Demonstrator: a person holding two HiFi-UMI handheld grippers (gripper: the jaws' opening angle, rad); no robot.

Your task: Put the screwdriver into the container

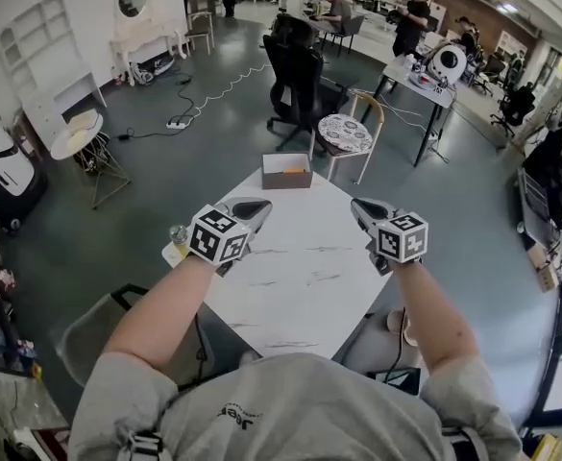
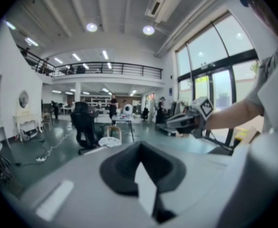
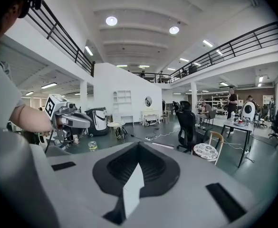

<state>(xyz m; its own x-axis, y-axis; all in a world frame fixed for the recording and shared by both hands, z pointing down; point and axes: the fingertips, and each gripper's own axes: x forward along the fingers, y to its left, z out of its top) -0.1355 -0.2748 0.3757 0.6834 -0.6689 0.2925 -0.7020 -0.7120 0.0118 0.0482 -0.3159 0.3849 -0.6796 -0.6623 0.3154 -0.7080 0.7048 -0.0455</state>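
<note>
Grey short-sleeved T-shirt (image 1: pixel 290 401), small dark print on chest. Dark shoulder straps (image 1: pixel 146 445) with pale buckles. Left tongs (image 1: pixel 258 205) and right tongs (image 1: pixel 359 206): pale grey shells, dark tips. Marker cube (image 1: pixel 218 235) on each, black-and-white square patterns on white faces.

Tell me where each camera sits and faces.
Head view: on the person's head, steeply down onto the white rectangular table; left gripper, right gripper, both forearms show.
Left gripper view: on the left gripper, looking level outward; own shut jaws and right gripper show.
Right gripper view: on the right gripper, likewise; the left gripper shows.
Shared by all: the black office chair.
</note>
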